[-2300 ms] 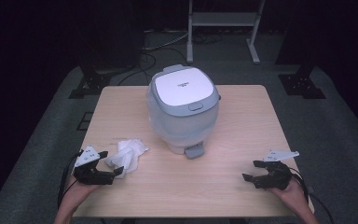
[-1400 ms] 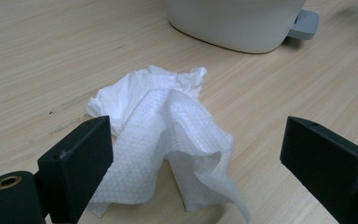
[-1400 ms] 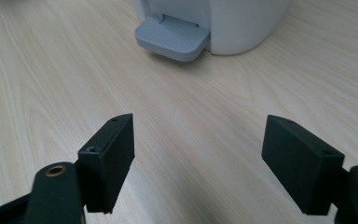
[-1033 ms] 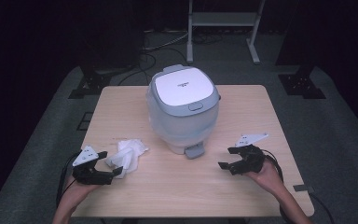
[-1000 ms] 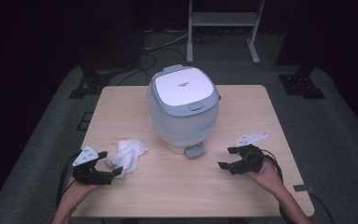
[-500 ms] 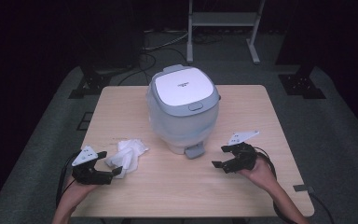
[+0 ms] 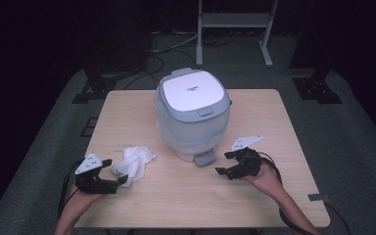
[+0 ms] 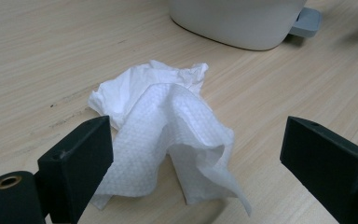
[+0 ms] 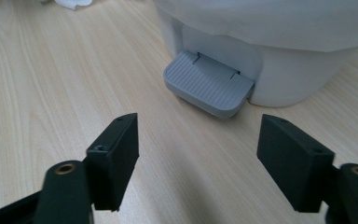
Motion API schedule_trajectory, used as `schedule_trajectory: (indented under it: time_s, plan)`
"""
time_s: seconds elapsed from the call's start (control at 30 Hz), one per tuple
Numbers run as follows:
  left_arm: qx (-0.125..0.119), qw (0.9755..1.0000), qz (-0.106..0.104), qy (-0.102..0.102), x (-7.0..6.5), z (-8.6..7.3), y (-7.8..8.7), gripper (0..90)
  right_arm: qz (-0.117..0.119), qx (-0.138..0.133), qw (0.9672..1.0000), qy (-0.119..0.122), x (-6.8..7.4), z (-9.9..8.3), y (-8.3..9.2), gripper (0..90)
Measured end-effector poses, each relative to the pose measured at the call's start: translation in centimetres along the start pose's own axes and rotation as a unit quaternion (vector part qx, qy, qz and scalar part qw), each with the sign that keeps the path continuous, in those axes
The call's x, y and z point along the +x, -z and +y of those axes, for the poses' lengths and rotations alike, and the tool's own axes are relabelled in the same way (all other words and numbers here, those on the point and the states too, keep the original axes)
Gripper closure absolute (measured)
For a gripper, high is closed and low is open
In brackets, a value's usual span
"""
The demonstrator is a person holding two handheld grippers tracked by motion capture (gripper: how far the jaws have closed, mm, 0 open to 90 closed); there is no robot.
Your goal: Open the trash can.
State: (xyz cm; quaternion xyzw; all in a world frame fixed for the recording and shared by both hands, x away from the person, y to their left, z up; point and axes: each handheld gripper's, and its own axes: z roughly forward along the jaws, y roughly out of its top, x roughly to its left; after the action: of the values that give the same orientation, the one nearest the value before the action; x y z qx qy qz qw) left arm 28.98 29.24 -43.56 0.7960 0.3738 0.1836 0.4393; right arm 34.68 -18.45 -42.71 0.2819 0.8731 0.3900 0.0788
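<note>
Since the earlier frame, the right gripper (image 7: 228,163) had moved toward the rice cooker (image 7: 192,112), its empty jaws spread but closing slightly. No step was complete: the lid stayed shut, with the grey tab (image 9: 208,83) just ahead. Open table (image 7: 274,112) lay right of the cooker. The cloth (image 8: 165,140), left of it, sat between the left gripper's (image 7: 110,180) spread jaws.

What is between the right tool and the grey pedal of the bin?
Bare wooden table between the right tool and the grey pedal, seen in the right gripper view.
</note>
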Motion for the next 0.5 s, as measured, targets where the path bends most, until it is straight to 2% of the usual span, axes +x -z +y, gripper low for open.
schedule_trajectory:
  time_s: [0.2, 0.27, 0.33, 0.5]
  plan:
    - [0.006, 1.0, -0.002, 0.0, 0.1, -0.1, -0.1, 8.5, 0.001, 0.003, 1.0, 0.003, 0.0, 0.3, -0.8, 32.9]
    - [0.006, 1.0, -0.001, 0.0, 0.1, -0.2, -0.1, 8.5, 0.002, 0.0, 1.0, 0.001, 0.0, 0.5, -1.0, 37.7]
    - [0.006, 1.0, -0.001, 0.0, 0.1, -0.1, -0.1, 8.5, 0.004, 0.0, 1.0, -0.001, 0.1, 0.6, -1.1, 38.2]
    - [0.004, 1.0, -0.002, 0.0, 0.0, -0.1, -0.1, 8.5, 0.008, 0.004, 0.9999, 0.007, 0.2, 1.0, -1.6, 46.4]
